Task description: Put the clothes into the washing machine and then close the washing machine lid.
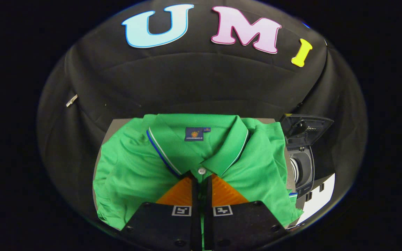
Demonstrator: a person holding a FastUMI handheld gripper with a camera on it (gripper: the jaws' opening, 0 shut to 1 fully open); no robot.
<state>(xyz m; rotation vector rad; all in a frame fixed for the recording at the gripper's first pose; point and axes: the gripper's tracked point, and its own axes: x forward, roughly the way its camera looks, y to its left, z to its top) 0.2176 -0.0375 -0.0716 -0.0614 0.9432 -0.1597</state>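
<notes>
Gripper (201, 177) fingers nearly together, pinching the placket of a folded green shirt (134, 167) just below its collar button, shirt lying on a table (112, 127), washer (304, 164) beside it, lid (307, 129) raised

Overall level: dim booth, dark backdrop; the green shirt (187, 153) is the brightest, evenly lit area.
Light source: appears overhead and frontal; no lamp visible.
Shadows: soft and shallow under the collar and along the shirt folds; no hard edges.
Glare: mild sheen on the washing machine (304, 164) lid and drum rim; white patch below it near overexposed.
Distortion: strong fisheye; backdrop seams bow, shirt edges curve outward.
Focus: centre sharp, shirt weave and button crisp; gripper (201, 181), fingers nearly together with a narrow gap, slightly soft at its base.
Periphery: darkens and softens.
</notes>
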